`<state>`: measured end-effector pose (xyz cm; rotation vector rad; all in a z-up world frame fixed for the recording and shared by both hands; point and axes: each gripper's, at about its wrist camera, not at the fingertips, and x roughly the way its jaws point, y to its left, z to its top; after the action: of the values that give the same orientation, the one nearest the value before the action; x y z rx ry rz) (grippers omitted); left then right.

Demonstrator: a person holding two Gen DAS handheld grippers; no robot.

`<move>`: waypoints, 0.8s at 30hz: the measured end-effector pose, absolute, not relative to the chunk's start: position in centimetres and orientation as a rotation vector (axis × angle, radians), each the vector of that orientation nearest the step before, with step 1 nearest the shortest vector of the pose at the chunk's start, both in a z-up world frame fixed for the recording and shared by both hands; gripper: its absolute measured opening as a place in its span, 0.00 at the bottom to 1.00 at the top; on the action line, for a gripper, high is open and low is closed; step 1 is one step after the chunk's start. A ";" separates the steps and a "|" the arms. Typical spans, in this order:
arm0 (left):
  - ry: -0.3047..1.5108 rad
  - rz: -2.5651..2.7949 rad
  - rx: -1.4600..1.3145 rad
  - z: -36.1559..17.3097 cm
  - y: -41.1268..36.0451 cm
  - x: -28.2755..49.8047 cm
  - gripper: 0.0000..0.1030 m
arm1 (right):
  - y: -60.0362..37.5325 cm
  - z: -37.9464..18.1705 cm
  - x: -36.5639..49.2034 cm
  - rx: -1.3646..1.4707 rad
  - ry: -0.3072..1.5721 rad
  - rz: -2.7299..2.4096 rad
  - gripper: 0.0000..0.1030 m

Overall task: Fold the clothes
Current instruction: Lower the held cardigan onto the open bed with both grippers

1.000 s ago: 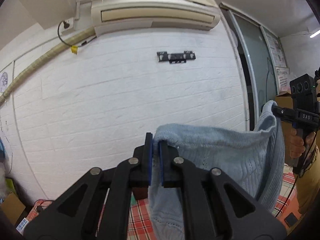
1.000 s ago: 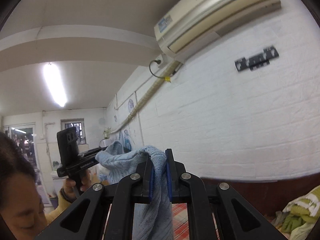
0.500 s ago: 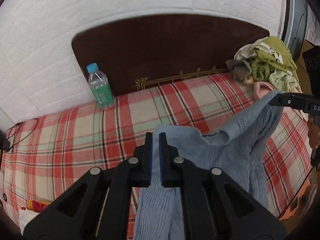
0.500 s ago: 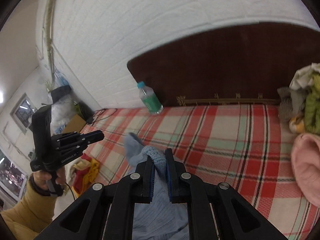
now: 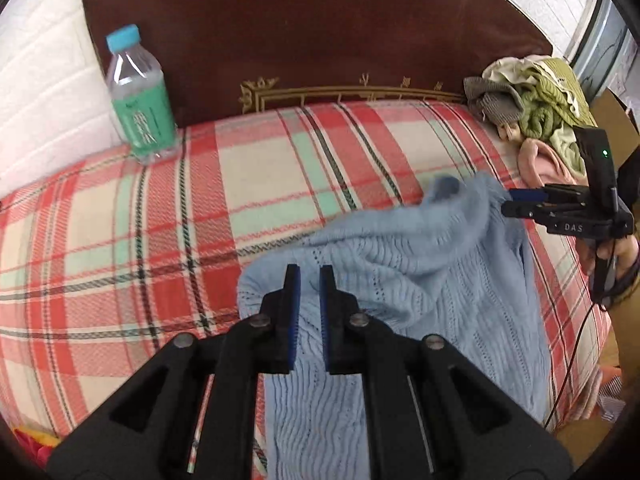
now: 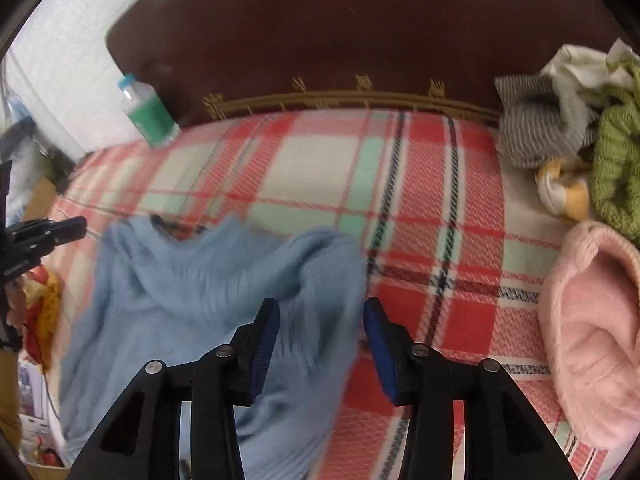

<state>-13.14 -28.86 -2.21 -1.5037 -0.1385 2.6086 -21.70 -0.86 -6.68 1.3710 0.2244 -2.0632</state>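
A light blue knit sweater (image 5: 404, 276) lies rumpled on the red plaid bed cover (image 5: 168, 216), its lower part hanging over the near edge. My left gripper (image 5: 309, 276) hovers over its left shoulder, slightly open and empty. My right gripper (image 6: 320, 312) is wide open over the sweater's (image 6: 192, 280) right shoulder, holding nothing. In the left wrist view the right gripper (image 5: 516, 202) sits at the sweater's right edge. In the right wrist view the left gripper (image 6: 76, 227) is at the far left.
A water bottle (image 5: 138, 96) with a green label stands at the back left by the dark headboard (image 5: 312, 28). A pile of green, grey and white clothes (image 5: 532, 92) and a pink garment (image 6: 596, 328) lie at the right.
Both grippers swung down from facing the wall to the bed, laid the sweater on the cover and opened, letting it go.
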 end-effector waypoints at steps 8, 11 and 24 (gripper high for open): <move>-0.273 2.635 -1.332 -3.6 -31.4 -14.4 0.82 | -2.3 -5.1 -22.1 1.187 0.272 -2.044 0.81; -0.313 2.573 -1.308 -3.8 -31.2 -14.6 0.82 | -4.1 -6.2 -22.9 1.216 0.303 -2.011 0.80; -0.201 2.449 -1.444 -7.4 -28.8 -15.4 0.20 | -6.5 -7.6 -22.5 1.194 0.445 -1.904 0.10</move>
<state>-15.43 -28.83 -7.37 -1.4441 -0.2010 2.4490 -22.45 -6.53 -7.58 1.1939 0.4447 -1.9041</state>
